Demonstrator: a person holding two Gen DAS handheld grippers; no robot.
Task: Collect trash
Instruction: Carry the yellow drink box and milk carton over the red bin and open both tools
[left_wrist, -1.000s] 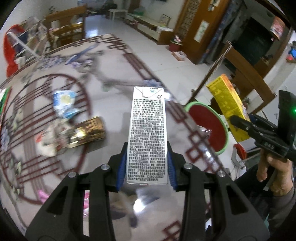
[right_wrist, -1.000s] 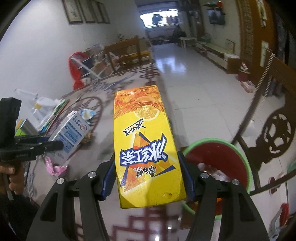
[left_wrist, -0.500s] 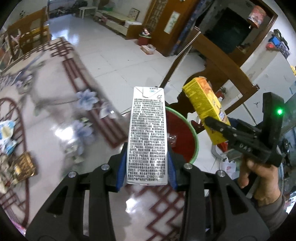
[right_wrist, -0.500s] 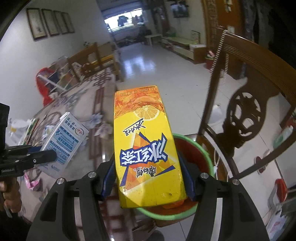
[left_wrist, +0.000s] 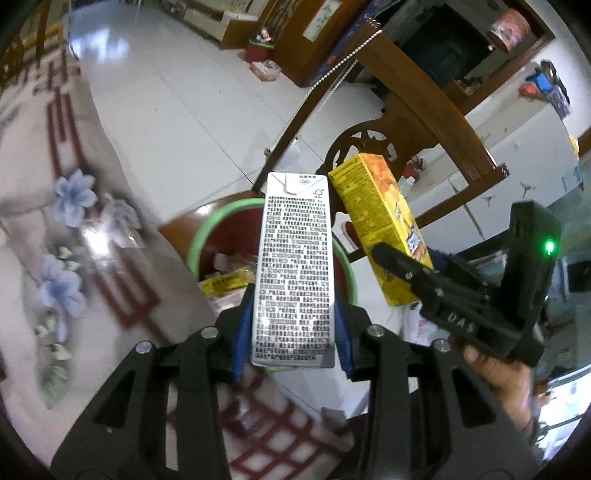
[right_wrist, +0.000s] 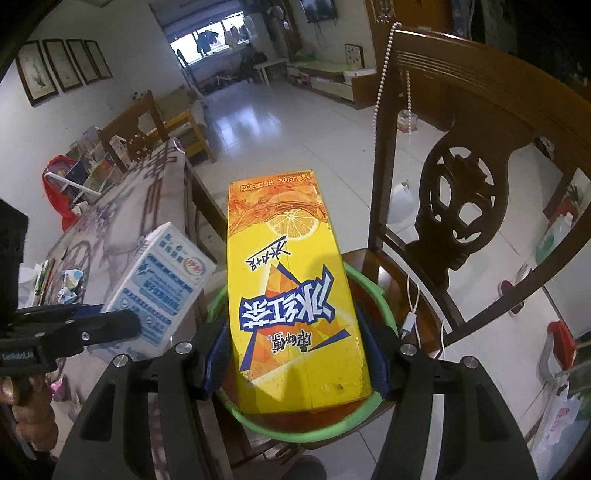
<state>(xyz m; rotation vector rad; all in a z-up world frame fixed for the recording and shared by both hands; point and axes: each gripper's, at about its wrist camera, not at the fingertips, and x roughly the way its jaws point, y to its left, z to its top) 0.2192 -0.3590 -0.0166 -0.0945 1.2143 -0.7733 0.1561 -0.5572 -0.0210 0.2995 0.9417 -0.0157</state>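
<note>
Hiding most of the red bin (right_wrist: 373, 295), yellow carton (right_wrist: 295, 295), right tool (right_wrist: 295, 354) gripping

- Milk carton (left_wrist: 293, 273): silver side with dense black print; its other face (right_wrist: 159, 291) white with pale blue panels.
- Tea carton (right_wrist: 291, 295): yellow and orange, lemon slice, blue-and-white lettering.
- Bin (right_wrist: 384, 306): green rim, red inside.
- Tablecloth (left_wrist: 55, 206): pale, dark red lattice, lilac flowers.
- Pads (left_wrist: 238, 343): blue.
- Chair (right_wrist: 458, 206): brown.

Patterned table (left_wrist: 74, 258), perhaps wrappers (right_wrist: 70, 282)
</note>
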